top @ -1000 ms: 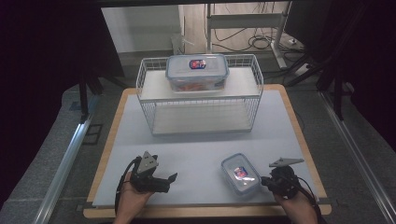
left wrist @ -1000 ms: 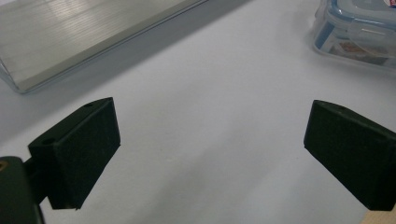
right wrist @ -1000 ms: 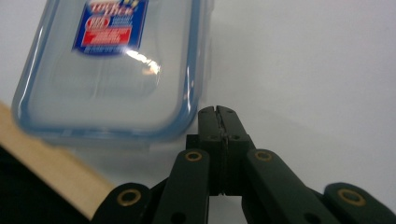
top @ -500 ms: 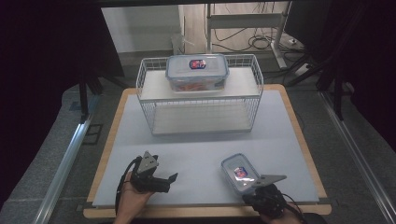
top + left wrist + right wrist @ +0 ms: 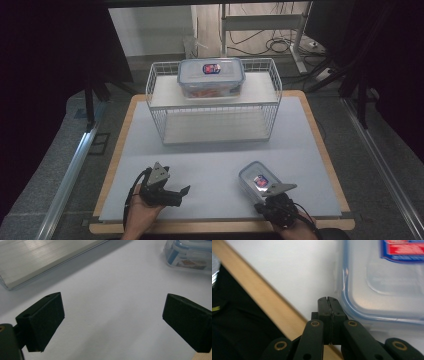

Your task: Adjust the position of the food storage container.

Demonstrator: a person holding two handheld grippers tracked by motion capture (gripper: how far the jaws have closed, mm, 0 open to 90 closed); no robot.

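You are bringing your clenched right gripper beside the small lidded container near the mat's front edge, probably to nudge it, while your left gripper is waiting wide open

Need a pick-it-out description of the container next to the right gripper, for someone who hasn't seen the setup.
Start at the white wire rack at the far side of the pale grey mat. Come toward the near edge, right of centre: the small clear plastic container lies flat on the mat just ahead of the right gripper. Unlike the larger lidded container on top of the rack, it is smaller and sits on the mat.
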